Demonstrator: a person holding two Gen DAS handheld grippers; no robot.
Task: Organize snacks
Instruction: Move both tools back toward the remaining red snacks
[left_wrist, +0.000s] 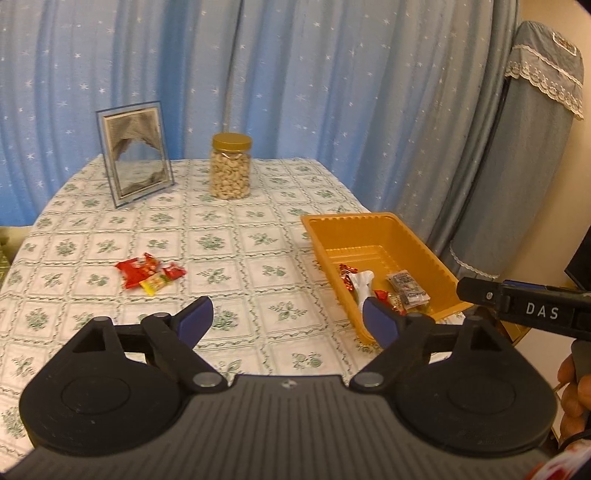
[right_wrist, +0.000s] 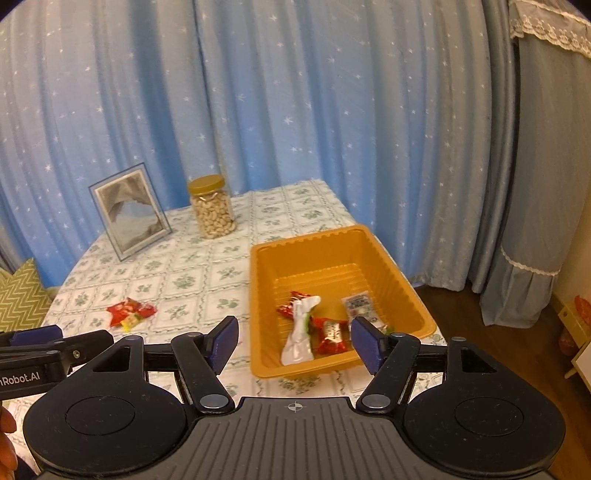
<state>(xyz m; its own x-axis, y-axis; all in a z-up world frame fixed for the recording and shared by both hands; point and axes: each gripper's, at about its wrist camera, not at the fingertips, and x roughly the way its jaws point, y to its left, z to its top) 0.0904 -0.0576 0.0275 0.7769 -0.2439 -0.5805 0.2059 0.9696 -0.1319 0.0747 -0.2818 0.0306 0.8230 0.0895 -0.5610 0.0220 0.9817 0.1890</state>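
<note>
Your left gripper (left_wrist: 288, 321) level above table (left_wrist: 229, 251), jaws wide, holding nothing. Your right gripper (right_wrist: 295, 341) above tray (right_wrist: 410, 291) near edge, jaws wide. Loose snacks (left_wrist: 147, 275) left of tray.

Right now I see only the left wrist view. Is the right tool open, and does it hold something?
Observer: The right tool is open and holds nothing.
Operator: The left tool hides the near end of the tray from me. What lies there?
Observer: A red candy lies beside the white wrapper, both inside the tray.
Operator: What is to the left of the table?
Observer: A green zigzag cushion.
</note>
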